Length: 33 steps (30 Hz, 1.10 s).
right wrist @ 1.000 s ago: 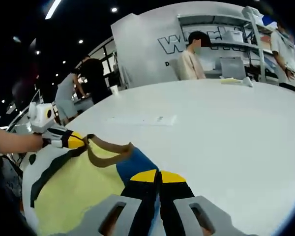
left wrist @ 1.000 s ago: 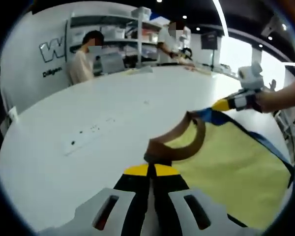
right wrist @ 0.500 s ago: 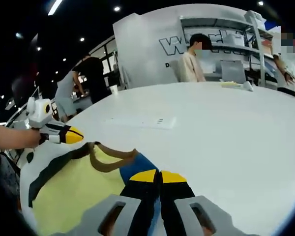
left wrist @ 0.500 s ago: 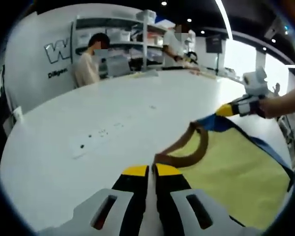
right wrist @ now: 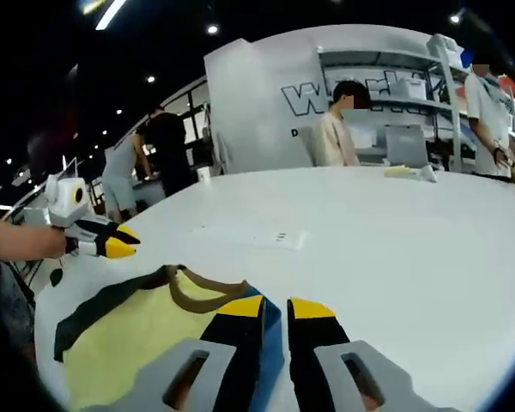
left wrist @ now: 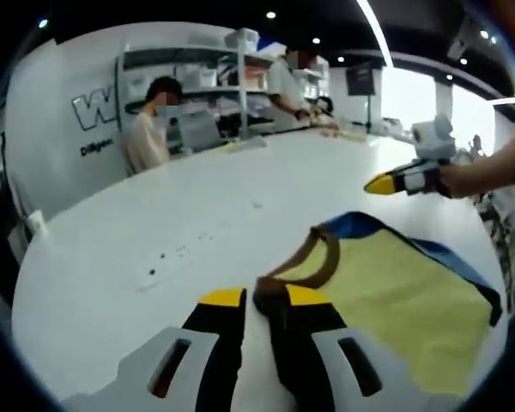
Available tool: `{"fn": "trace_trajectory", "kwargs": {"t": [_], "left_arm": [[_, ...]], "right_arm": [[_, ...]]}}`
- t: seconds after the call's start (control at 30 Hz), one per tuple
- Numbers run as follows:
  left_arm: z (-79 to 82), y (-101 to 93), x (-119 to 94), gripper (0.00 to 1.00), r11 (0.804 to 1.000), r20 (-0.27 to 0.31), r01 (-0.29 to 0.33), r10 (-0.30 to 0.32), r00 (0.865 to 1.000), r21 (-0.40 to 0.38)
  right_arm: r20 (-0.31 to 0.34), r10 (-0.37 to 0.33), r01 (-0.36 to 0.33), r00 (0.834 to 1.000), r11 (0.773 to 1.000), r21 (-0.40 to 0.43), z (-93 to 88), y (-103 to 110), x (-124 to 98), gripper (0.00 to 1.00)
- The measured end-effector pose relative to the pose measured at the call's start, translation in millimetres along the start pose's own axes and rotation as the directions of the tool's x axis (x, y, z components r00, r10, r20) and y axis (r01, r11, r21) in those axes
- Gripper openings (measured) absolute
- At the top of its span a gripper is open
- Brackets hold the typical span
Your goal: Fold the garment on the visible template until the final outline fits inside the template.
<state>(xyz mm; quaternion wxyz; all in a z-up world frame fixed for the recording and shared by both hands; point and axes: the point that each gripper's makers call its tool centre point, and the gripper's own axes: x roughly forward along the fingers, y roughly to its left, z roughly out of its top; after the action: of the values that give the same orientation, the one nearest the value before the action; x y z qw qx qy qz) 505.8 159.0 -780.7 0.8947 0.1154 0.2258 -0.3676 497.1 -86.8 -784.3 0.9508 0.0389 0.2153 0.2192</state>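
A yellow garment (left wrist: 386, 292) with blue shoulders, dark trim and a brown collar (left wrist: 322, 253) lies flat on the white table (left wrist: 112, 257). My left gripper (left wrist: 264, 298) stands open at the collar's near end, with the brown band showing in the gap between its jaws. My right gripper (right wrist: 276, 307) is open too, its left jaw over the blue shoulder (right wrist: 270, 322) of the garment (right wrist: 137, 330). In the left gripper view the right gripper (left wrist: 386, 182) hovers clear of the cloth beyond its far edge. In the right gripper view the left gripper (right wrist: 120, 242) is apart from the cloth.
A small marked strip (right wrist: 279, 236) lies on the table beyond the garment. One person sits (left wrist: 150, 120) and another stands (left wrist: 287, 81) at the far rim by the shelves (left wrist: 197, 69). Two people (right wrist: 142, 154) stand off the left edge.
Both grippers have opened and let go of the garment. The collar, held up a second ago, has dropped, and the cloth now lies flat. The other hand's gripper has pulled away from it.
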Motion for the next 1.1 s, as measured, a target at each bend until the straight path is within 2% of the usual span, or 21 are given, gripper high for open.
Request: {"fn": "trace_trajectory", "kwargs": {"t": [0.1, 0.13, 0.53, 0.9, 1.1], "left_arm": [[-0.1, -0.3, -1, 0.16, 1.000, 0.000, -0.001, 0.001, 1.000, 0.000], [-1.0, -9.2, -9, 0.16, 1.000, 0.002, 0.003, -0.003, 1.000, -0.011], [-5.7, -36.8, -34, 0.16, 0.999, 0.002, 0.028, -0.028, 1.000, -0.029], [1.5, -59.9, -62, 0.20, 0.999, 0.014, 0.027, -0.026, 1.000, -0.041], [-5.2, -87.0, -87, 0.21, 0.998, 0.015, 0.018, -0.017, 1.000, -0.066]], "right_arm": [[0.000, 0.001, -0.001, 1.000, 1.000, -0.001, 0.0, 1, -1, 0.07], [0.005, 0.009, -0.009, 1.000, 1.000, 0.001, 1.0, 8, -13, 0.07], [-0.007, 0.086, -0.086, 0.996, 0.996, -0.014, -9.5, 42, -47, 0.06], [0.010, 0.136, -0.136, 0.991, 0.991, -0.016, -13.5, 73, -81, 0.09], [0.027, 0.154, -0.155, 0.988, 0.988, 0.028, -29.5, 94, -110, 0.09]]}}
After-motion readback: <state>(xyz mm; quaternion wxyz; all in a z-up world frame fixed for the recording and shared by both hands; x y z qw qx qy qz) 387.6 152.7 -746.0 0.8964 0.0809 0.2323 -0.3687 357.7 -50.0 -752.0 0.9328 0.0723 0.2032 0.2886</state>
